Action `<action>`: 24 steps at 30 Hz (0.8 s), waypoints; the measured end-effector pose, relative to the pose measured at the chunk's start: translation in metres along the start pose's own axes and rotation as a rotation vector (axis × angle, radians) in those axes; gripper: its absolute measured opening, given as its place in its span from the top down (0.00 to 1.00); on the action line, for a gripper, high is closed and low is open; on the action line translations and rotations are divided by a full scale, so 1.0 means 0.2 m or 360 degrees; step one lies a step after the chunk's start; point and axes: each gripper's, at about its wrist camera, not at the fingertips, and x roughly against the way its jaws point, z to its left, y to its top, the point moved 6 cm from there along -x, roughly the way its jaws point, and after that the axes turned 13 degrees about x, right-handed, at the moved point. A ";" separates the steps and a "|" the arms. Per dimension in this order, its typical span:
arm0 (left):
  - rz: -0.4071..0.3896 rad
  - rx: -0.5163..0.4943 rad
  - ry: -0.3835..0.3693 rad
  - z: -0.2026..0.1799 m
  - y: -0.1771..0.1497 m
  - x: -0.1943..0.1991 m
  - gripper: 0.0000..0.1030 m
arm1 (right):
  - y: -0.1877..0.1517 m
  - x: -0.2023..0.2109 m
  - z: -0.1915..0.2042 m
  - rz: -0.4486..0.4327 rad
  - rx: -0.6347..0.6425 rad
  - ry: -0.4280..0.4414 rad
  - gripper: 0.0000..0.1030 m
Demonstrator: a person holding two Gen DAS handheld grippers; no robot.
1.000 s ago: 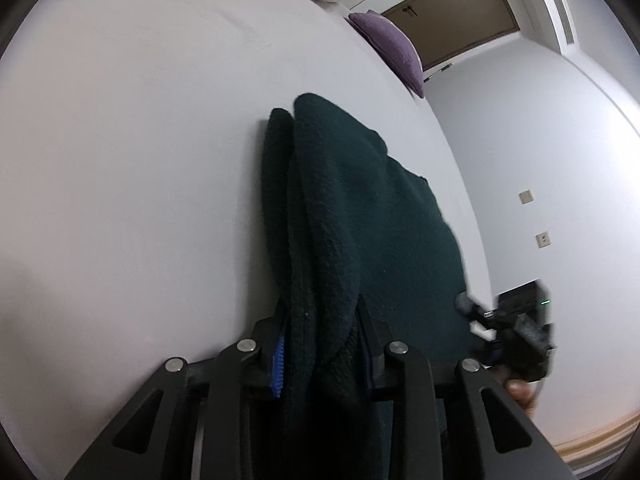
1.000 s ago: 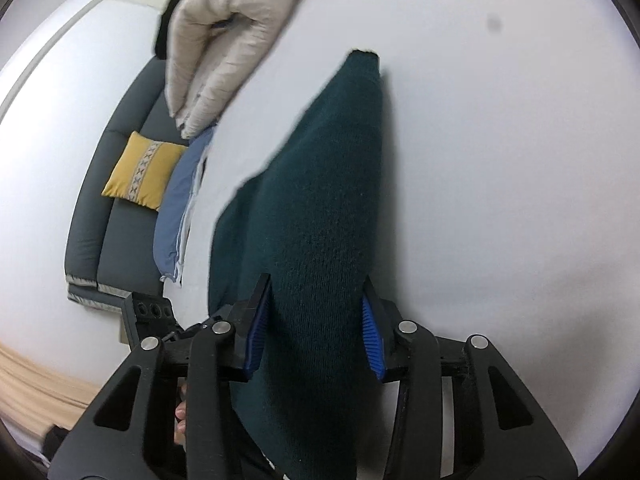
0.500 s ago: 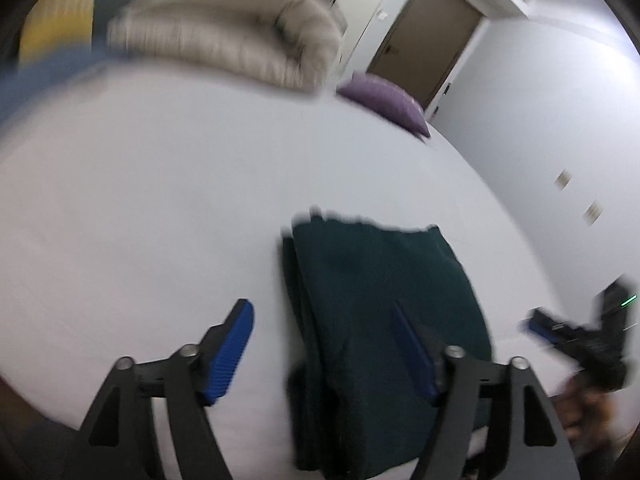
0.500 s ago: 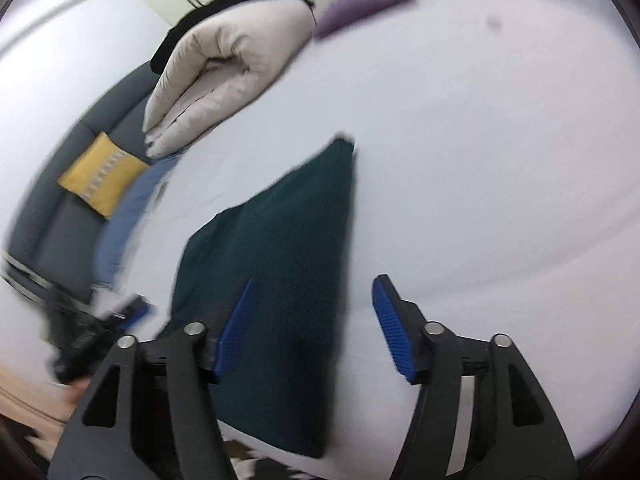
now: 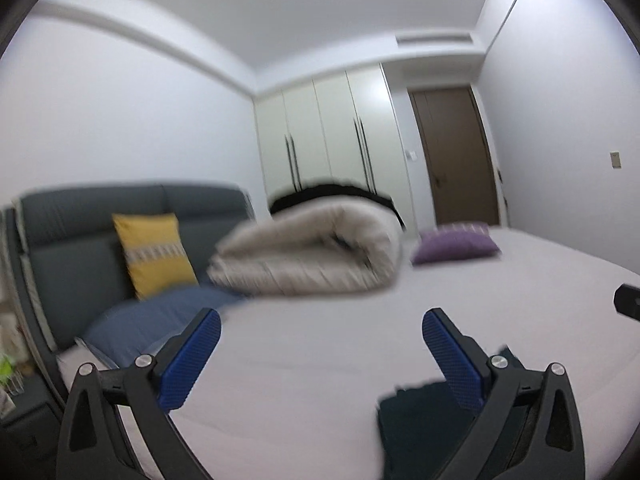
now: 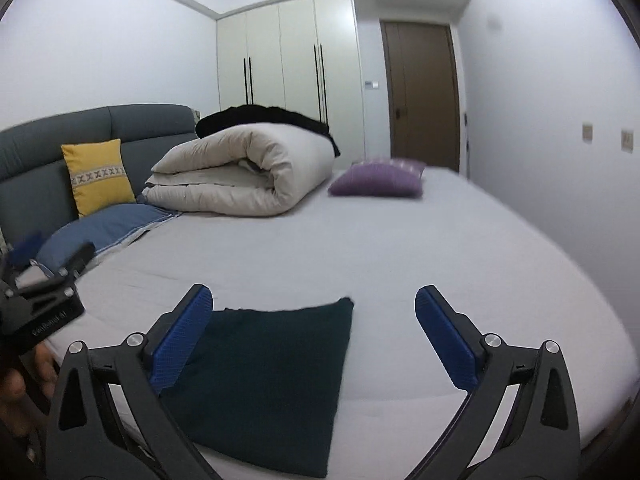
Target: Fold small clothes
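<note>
Bed (image 6: 400,240): folded dk-green garment (image 6: 272,380), duvet roll (image 6: 248,168), purple cushion (image 6: 378,178), blue pillow (image 6: 104,228).

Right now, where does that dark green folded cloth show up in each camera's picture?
Left wrist view: dark green folded cloth at bottom right, partly hidden behind a claw finger.
Right wrist view: cloth at bottom centre, flat on the bed.
Shared landmark: purple pillow.

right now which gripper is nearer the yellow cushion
Left. Both just opened wider, fingers empty. Left gripper on the yellow cushion's side; right gripper farther across, by the garment.
</note>
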 end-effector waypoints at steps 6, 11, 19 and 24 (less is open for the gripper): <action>0.0325 -0.0031 -0.0066 0.00 -0.03 -0.01 0.00 | 0.06 0.10 0.07 -0.0046 0.0068 -0.0033 0.00; 0.0746 0.0079 -0.0112 0.01 -0.26 -0.12 0.00 | 0.00 0.03 0.11 0.0196 0.0011 0.0050 0.00; 0.1180 0.0104 -0.0162 0.03 -0.65 -0.17 0.00 | -0.33 -0.20 0.07 0.0656 -0.0181 0.0018 0.00; 0.1232 0.0125 -0.0116 0.07 -0.73 -0.19 0.00 | -0.50 -0.28 0.07 0.0768 -0.0226 0.0020 0.00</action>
